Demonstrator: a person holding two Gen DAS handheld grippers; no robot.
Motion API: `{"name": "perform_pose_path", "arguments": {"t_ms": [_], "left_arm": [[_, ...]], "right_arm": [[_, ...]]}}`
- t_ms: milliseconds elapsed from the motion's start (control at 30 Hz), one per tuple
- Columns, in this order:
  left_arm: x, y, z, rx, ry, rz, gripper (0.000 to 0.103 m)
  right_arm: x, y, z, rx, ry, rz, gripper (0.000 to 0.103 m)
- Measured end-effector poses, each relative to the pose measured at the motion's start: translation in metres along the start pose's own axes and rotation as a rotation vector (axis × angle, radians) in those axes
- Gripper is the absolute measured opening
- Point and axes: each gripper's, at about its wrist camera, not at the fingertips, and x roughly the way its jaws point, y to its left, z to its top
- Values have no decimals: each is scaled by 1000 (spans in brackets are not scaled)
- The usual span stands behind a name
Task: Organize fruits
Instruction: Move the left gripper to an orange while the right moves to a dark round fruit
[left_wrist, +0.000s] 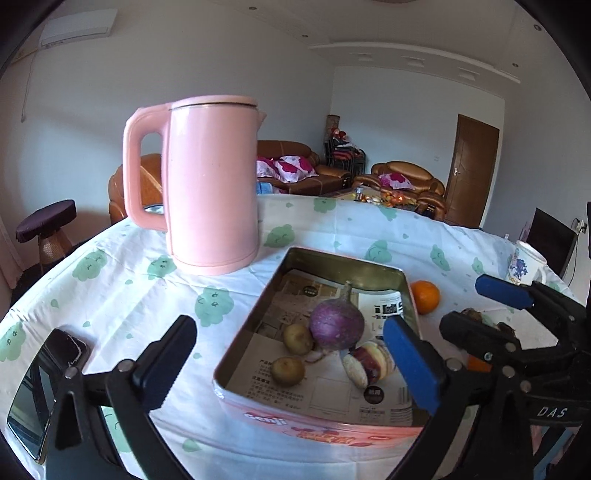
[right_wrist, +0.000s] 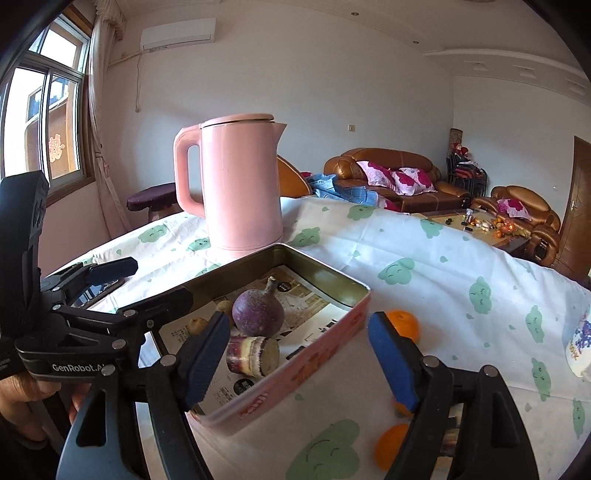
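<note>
While both pairs of jaws stand wide apart and grip nothing, the left gripper (left_wrist: 291, 354) and right gripper (right_wrist: 295, 354) hover over the near end of a pink tin (right_wrist: 317, 336) on the cloud-print tablecloth (right_wrist: 424, 258). Inside the tin lie a purple round fruit (right_wrist: 258, 312), a cut cane piece (right_wrist: 253, 356) and two small brown fruits (left_wrist: 297, 338). An orange (left_wrist: 425, 296) rests just outside the tin's right wall. A pink kettle (left_wrist: 212, 184) stands behind the tin.
</note>
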Motion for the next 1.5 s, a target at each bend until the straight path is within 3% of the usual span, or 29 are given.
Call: {"name": "perform_pose_path", "arguments": {"t_ms": [200, 500, 833, 1100, 1233, 1333, 1500], "left_arm": [[-6, -47, 7, 89, -25, -53, 103], [14, -133, -7, 268, 37, -155, 102], [41, -180, -26, 351, 195, -260, 85], [57, -186, -35, 368, 299, -285, 67], [64, -192, -40, 388, 353, -310, 66], [64, -191, -40, 382, 362, -336, 41], [56, -186, -37, 362, 332, -361, 41]], "right_arm": [[-37, -46, -14, 34, -14, -153, 78], [-63, -110, -42, 172, -11, -350, 79], [-61, -123, -57, 227, 1, -365, 79], [-61, -130, -59, 265, -4, -342, 81], [-57, -133, -60, 280, 19, -342, 83], [-54, -136, -61, 294, 37, -341, 83], [-59, -151, -66, 374, 28, -335, 83]]}}
